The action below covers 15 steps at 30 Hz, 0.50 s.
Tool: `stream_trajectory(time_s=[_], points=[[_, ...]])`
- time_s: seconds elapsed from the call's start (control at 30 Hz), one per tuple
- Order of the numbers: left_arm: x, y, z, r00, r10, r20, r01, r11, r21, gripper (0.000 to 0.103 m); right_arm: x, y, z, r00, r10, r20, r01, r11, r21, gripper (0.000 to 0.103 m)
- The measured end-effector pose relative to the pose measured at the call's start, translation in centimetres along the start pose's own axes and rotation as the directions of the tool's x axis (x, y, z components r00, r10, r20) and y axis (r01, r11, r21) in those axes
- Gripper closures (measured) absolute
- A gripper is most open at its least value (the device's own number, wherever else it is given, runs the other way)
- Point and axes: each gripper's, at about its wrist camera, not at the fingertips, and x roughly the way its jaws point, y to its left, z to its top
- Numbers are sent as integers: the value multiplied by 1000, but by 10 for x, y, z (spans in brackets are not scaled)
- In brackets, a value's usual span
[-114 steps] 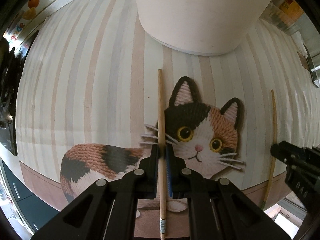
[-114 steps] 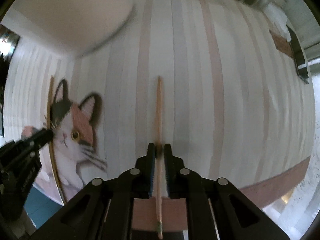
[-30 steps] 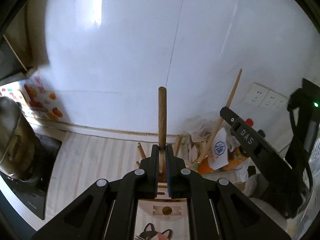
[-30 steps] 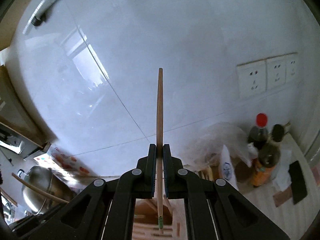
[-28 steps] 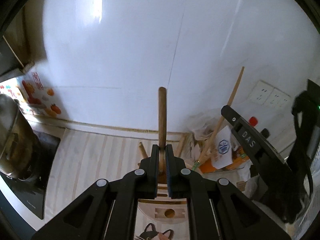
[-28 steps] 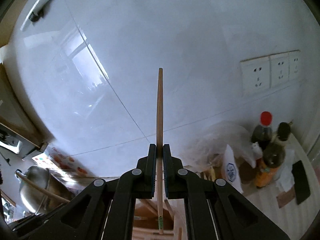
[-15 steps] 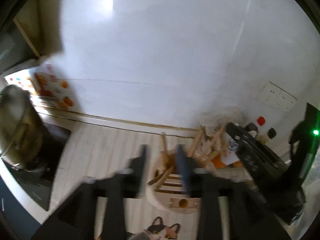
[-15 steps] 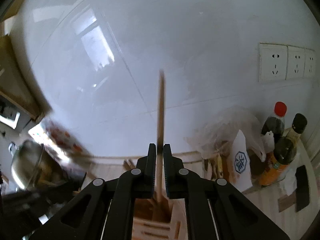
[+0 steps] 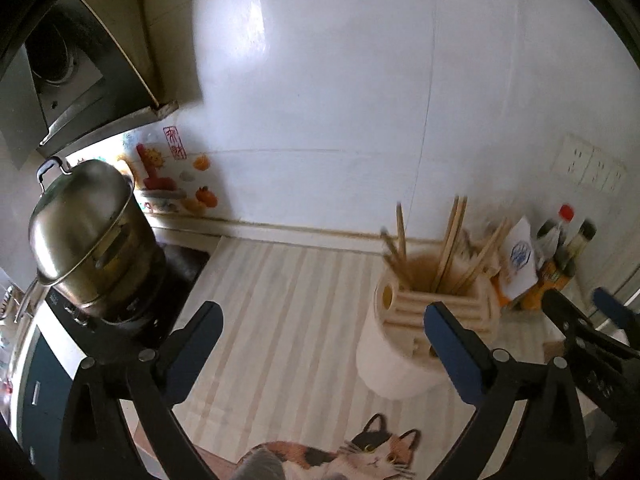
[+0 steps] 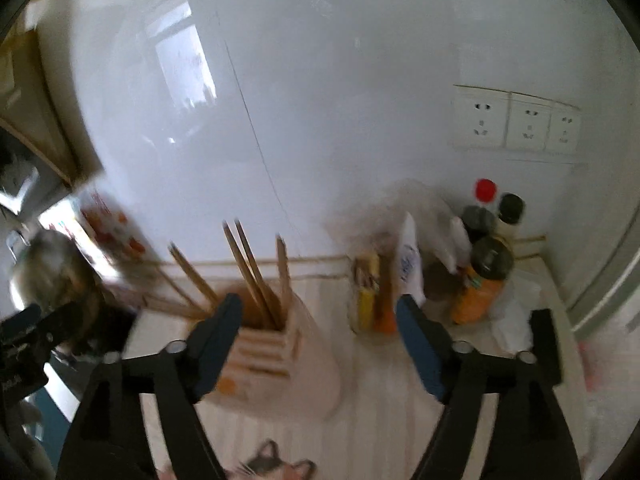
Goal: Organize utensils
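A cream utensil holder (image 9: 404, 356) stands on the striped mat, with several wooden chopsticks (image 9: 450, 248) upright in it. It also shows in the right wrist view (image 10: 312, 360), with its chopsticks (image 10: 250, 272) leaning apart. My left gripper (image 9: 322, 318) is open and empty, above and to the left of the holder. My right gripper (image 10: 318, 308) is open and empty, just above the holder's right side. The right gripper also shows at the right edge of the left wrist view (image 9: 588, 320).
A steel pot (image 9: 86, 232) sits on a dark stove at the left. Sauce bottles (image 10: 486, 256) and packets (image 10: 410, 264) crowd the back right corner by the tiled wall. A cat-print mat (image 9: 360, 456) lies in front of the holder.
Both grippers were shut on a chopstick held upright above the holder. Both have let go and opened wide, and the chopsticks now stand in the holder. Both grippers have drawn back.
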Motion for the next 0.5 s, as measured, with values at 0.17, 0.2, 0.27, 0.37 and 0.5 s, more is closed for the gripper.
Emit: stream_trajectory(time_s=[0.17, 0.2, 0.27, 0.37, 0.5], points=[[0, -3, -16, 1000, 24, 1, -24, 1000, 19, 0, -11, 4, -26, 997, -73, -14, 72, 995, -72, 1], [-2, -3, -19, 1000, 20, 0, -20, 1000, 20, 0, -13, 5, -29, 996, -83, -11, 82, 993, -81, 1], [-10, -1, -24, 1000, 12, 9, -12, 1000, 19, 0, -21, 6, -34, 994, -110, 0, 110, 990, -84, 0], [-25, 5, -30, 1000, -7, 28, 6, 1000, 19, 0, -36, 9, -36, 991, -134, 19, 135, 988, -77, 0], [-54, 17, -37, 997, -36, 61, 34, 999, 23, 0, -63, 14, -42, 985, -164, 51, 168, 983, -71, 0]])
